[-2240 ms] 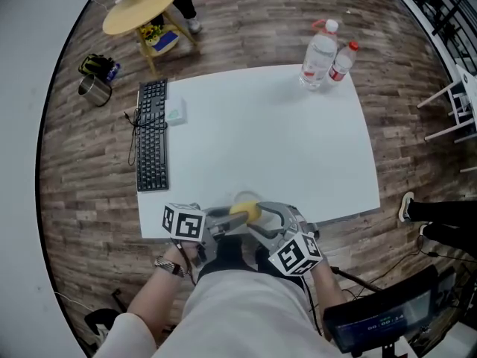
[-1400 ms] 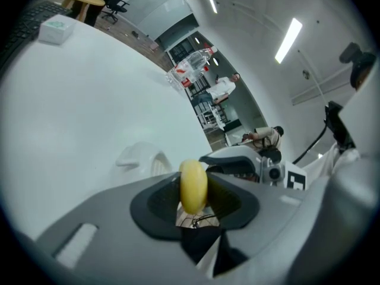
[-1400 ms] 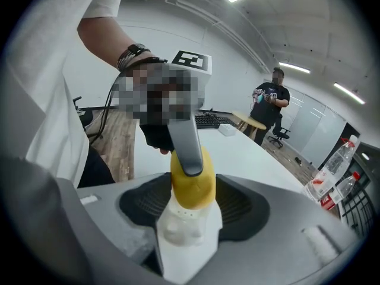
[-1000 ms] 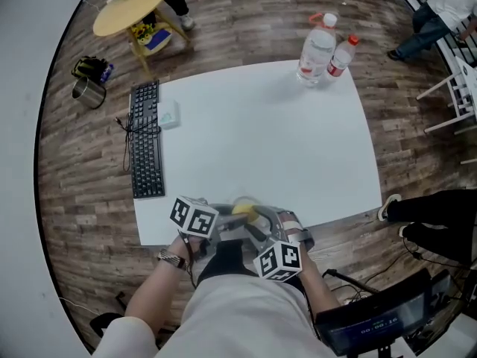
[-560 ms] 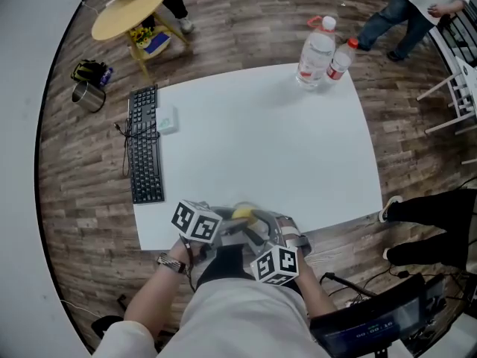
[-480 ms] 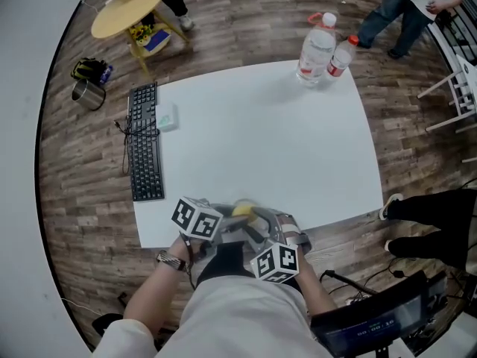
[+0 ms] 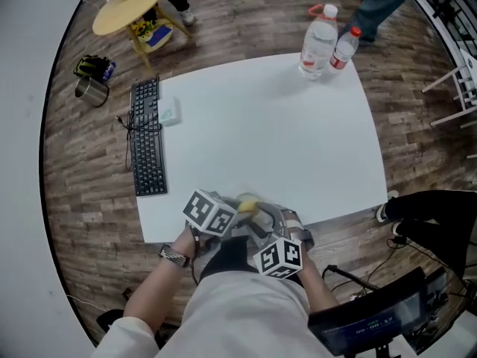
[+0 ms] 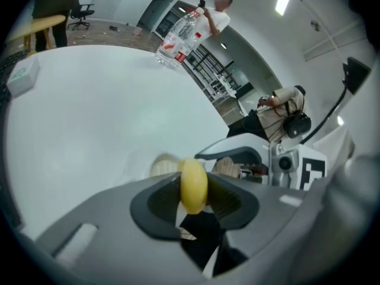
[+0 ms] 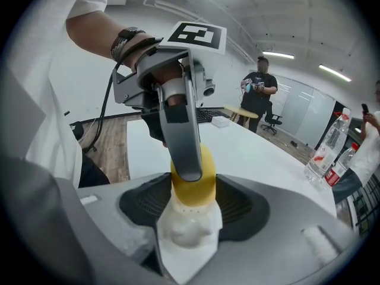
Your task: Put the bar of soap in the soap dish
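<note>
Both grippers meet at the near edge of the white table (image 7: 283, 140). My left gripper (image 7: 240, 209) is shut on the yellow bar of soap (image 7: 247, 206); in the left gripper view the soap (image 8: 193, 186) stands edge-on between the pads of the left gripper (image 8: 193, 190). My right gripper (image 9: 191, 215) is shut on the white soap dish (image 9: 189, 233), which has small holes. The soap (image 9: 193, 186) rests against the dish's upper end, with a left gripper finger (image 9: 181, 129) lying across it. Part of the dish (image 8: 161, 165) shows behind the soap.
A black keyboard (image 7: 147, 136) and a small white box (image 7: 171, 115) lie at the table's left. Two water bottles (image 7: 319, 43) stand at the far right corner. A yellow stool (image 7: 128, 6) and a metal cup (image 7: 89, 89) are on the floor beyond; people stand around.
My left gripper has rolled a little, its marker cube shifting right toward the soap. Both grippers stay at the table's near edge. A person at the top right has walked left.
</note>
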The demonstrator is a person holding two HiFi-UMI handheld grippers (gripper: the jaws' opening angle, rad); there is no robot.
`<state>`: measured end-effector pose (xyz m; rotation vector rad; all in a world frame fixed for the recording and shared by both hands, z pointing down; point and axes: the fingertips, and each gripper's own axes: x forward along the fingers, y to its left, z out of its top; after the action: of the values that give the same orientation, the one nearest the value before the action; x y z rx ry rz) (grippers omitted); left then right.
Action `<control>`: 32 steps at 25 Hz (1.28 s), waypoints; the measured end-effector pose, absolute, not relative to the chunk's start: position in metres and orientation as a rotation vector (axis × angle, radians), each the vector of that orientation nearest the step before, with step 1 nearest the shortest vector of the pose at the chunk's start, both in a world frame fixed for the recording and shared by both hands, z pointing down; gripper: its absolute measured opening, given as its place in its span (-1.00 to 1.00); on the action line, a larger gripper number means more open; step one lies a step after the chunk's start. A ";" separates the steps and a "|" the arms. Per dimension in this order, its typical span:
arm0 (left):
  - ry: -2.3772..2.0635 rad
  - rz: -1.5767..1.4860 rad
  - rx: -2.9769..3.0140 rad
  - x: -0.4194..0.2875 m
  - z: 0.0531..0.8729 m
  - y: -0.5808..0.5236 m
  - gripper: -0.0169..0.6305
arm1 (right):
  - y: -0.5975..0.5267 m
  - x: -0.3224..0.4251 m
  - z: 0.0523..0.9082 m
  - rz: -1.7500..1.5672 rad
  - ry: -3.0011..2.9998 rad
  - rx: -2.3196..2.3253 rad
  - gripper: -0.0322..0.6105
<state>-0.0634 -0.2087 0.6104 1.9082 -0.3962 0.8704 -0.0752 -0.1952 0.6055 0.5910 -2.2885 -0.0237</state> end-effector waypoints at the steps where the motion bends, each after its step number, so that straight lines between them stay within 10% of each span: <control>1: -0.395 0.878 1.904 -0.063 0.611 -0.208 -0.53 | -0.195 -0.074 0.606 -0.017 -2.288 0.592 -0.17; 32: -0.433 0.964 1.874 -0.056 0.618 -0.210 -0.47 | -0.197 -0.070 0.614 0.021 -2.279 0.569 -0.17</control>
<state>-0.0564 -0.2097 0.6183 1.8742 -0.4334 0.9644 -0.0700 -0.1971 0.6138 0.5688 -2.2785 0.0207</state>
